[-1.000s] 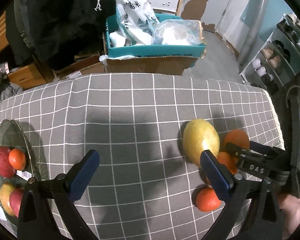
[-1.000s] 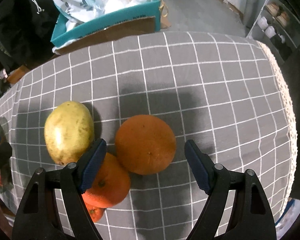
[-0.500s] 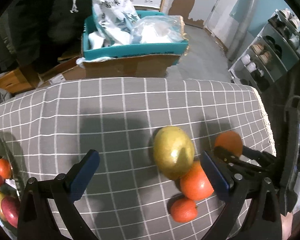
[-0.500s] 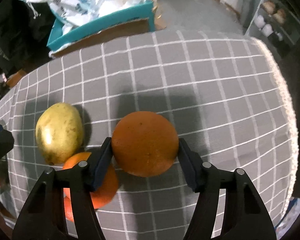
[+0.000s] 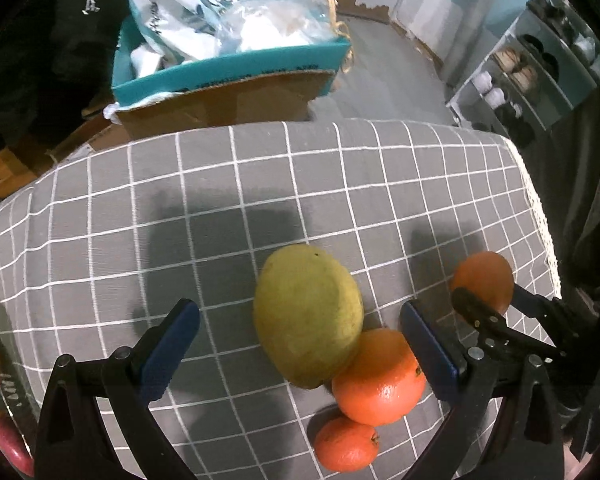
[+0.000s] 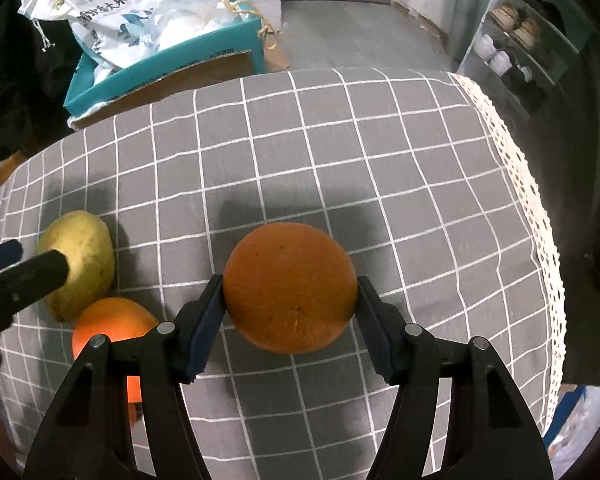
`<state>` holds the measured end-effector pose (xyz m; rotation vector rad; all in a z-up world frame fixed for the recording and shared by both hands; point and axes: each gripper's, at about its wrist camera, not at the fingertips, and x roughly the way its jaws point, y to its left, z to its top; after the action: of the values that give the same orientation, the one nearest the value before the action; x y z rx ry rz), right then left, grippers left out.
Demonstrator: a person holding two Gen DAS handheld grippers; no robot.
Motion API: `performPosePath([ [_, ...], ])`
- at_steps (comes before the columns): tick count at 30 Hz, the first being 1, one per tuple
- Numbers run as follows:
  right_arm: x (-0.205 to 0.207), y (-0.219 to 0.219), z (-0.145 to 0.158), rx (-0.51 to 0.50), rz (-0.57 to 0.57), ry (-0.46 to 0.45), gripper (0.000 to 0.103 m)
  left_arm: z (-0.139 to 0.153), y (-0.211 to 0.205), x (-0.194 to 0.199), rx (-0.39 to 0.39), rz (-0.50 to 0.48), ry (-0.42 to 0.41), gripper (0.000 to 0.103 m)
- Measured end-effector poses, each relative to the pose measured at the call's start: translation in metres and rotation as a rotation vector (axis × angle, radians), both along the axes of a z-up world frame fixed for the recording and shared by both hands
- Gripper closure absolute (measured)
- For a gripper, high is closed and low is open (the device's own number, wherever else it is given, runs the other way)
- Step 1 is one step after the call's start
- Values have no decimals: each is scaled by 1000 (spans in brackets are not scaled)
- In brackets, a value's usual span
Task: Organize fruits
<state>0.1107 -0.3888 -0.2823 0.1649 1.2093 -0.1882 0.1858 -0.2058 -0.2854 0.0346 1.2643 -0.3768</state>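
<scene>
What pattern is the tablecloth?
Grey tablecloth with a white grid and lace edge; clearest in the right wrist view.

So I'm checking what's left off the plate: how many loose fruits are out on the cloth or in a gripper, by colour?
Orange: 3, one large clamped in the right gripper, one, one small.
Yellow-green: 1.
Total: 4.

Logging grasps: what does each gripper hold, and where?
Right gripper clamps the large orange across its widest sides. Left gripper holds nothing.
</scene>
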Motion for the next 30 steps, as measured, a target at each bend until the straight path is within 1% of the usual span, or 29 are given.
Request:
performPosePath([
  [1,1,0,0,3,0,0,39,-1,-1,0,0,0,2,4],
  [2,1,1,0,5,1,-1,39,-3,-2,1,-2,-1,7,8],
  [3,3,3,-1,4,3,-2,39,-5,-3,2,-4,1,17,13],
  [4,3,4,-1,2,6,-3,39,-7,-3,3,-3,2,24,16],
  [5,3,4,0,1,8,-3,39,-9,-3,3,-2,1,34,23],
  [6,4,5,-1,-1,11,-3,39,-11,-3,4,-1,1,45,26],
  [7,5,6,-1,-4,12,-3,39,-13,-3,5,-2,0,55,26],
  [11,6,5,-1,1,6,-2,39,-15,-2,4,-24,-12,59,38],
  [16,5,5,1,2,7,-10,39,-13,-2,0,-13,-25,40,38],
  [19,4,7,5,-3,14,-24,39,-9,-2,-5,7,-27,12,38],
  [22,2,9,11,-11,22,-39,39,-1,1,-11,12,-31,-23,38],
  [25,1,12,17,-16,29,-53,39,8,7,-14,-1,-23,-42,38],
  [30,-3,19,30,-29,44,-83,39,28,17,-22,4,-17,-99,38],
])
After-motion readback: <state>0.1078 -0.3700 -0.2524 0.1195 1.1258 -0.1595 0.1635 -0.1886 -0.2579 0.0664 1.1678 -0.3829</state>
